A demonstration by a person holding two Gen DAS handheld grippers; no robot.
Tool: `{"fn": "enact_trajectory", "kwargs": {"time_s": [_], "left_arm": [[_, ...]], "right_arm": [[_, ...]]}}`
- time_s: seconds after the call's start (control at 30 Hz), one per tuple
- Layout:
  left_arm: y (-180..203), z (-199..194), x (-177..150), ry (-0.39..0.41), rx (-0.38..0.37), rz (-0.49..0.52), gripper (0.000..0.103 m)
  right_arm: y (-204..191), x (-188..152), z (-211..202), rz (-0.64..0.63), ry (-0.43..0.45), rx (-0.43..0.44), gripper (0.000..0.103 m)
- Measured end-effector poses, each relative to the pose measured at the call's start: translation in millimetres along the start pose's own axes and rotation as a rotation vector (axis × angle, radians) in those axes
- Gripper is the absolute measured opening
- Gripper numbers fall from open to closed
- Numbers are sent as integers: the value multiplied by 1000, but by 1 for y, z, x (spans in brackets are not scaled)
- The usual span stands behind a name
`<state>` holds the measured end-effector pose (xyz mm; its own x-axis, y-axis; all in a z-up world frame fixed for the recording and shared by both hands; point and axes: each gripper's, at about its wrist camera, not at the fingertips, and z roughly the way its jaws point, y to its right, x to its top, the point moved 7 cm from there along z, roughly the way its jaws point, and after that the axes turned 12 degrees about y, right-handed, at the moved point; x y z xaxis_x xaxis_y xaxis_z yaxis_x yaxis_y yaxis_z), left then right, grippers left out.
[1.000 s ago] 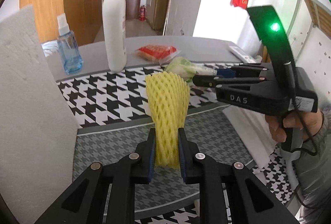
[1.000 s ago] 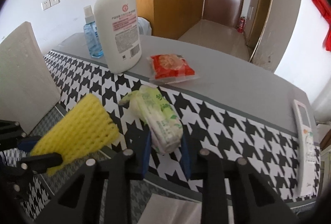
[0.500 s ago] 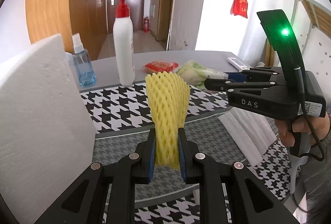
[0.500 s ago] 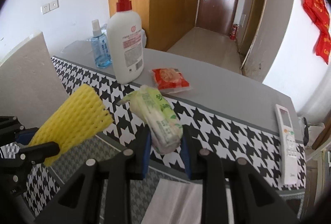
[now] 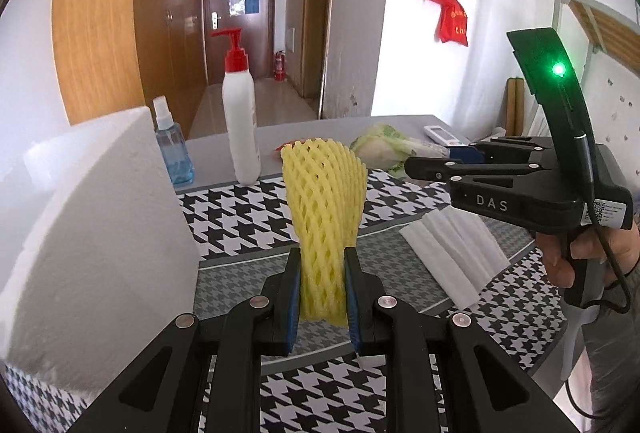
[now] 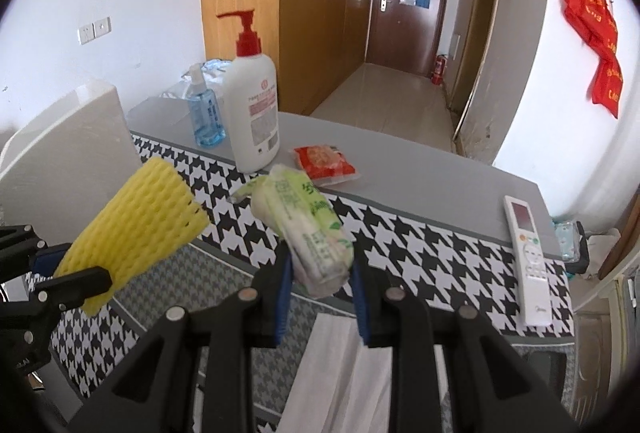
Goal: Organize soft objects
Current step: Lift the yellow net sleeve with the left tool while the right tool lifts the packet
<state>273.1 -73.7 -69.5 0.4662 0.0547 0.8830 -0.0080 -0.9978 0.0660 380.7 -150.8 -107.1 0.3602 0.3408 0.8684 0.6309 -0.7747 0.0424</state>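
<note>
My left gripper (image 5: 322,297) is shut on the lower end of a yellow foam net sleeve (image 5: 326,209), which stands upright above the houndstooth cloth (image 5: 240,221). In the right wrist view that sleeve (image 6: 140,229) hangs at the left, pinched by the left gripper (image 6: 68,269). My right gripper (image 6: 320,293) is shut on a green-and-white pack of tissues (image 6: 308,229), held clear of the table. From the left wrist view the right gripper (image 5: 436,163) reaches in from the right with the pack (image 5: 384,149) at its tips. A person's hand (image 5: 588,253) holds its handle.
A white foam block (image 5: 92,217) stands at the left. At the back are a red-pump lotion bottle (image 6: 252,113), a blue spray bottle (image 6: 206,117) and a red snack packet (image 6: 324,165). A remote (image 6: 528,257) lies at the right. White folded sheets (image 5: 452,249) lie on the cloth.
Both grippers have risen together with their loads, the sleeve and the tissue pack now well above the cloth. More of the room and table shows in both views.
</note>
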Motion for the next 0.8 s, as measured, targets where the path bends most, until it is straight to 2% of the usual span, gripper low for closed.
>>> {"fn": "enact_trajectory", "kwargs": {"time_s": [0.5, 0.8], "left_arm": [[12, -45, 13, 84, -14, 26, 20], [14, -85, 23, 164, -20, 58, 20]], "right_arm": [[-10, 3, -70, 34, 81, -47, 31], [-23, 7, -117, 63, 179, -74, 31]]}}
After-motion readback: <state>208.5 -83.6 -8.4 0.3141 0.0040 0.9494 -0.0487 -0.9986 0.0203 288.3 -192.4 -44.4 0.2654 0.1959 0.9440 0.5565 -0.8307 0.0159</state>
